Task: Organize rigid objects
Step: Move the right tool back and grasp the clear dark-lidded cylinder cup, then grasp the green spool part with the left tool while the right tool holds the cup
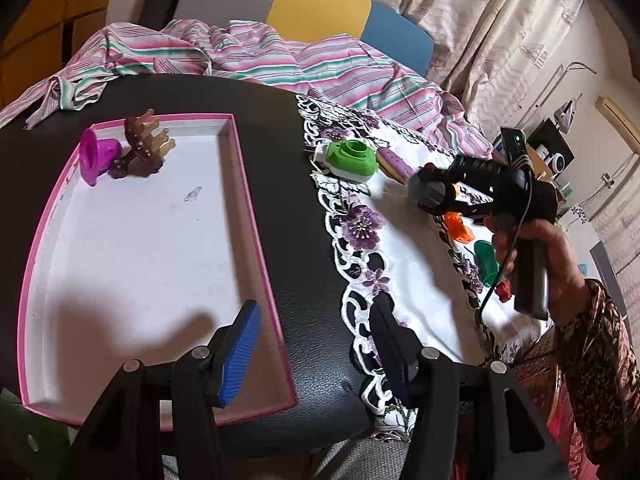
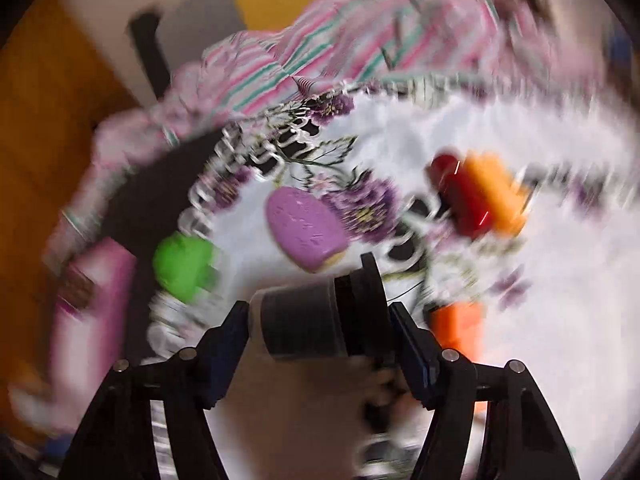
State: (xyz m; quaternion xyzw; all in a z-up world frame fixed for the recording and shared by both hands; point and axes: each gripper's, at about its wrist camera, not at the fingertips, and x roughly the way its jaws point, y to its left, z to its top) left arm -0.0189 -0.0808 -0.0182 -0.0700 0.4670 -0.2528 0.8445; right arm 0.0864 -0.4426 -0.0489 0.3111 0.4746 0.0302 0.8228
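Note:
A pink-rimmed white tray (image 1: 256, 216) lies on the black table and holds a purple cup (image 1: 96, 154) and a brown hair claw (image 1: 142, 146). My left gripper (image 1: 312, 354) is open and empty above the tray's near right corner. My right gripper (image 2: 320, 322) is shut on a grey and black cylinder (image 2: 320, 322), held above the embroidered cloth (image 1: 416, 264). It also shows in the left wrist view (image 1: 434, 194), held by a hand. A green toy (image 1: 352, 158) and a purple oval piece (image 2: 304, 228) lie on the cloth. The right wrist view is blurred.
Red and orange pieces (image 2: 476, 196), an orange piece (image 2: 456, 320) and a teal cup (image 1: 486, 262) lie further right on the cloth. A striped pink fabric (image 1: 260, 56) is heaped at the table's far side. A chair back (image 1: 316, 8) stands behind it.

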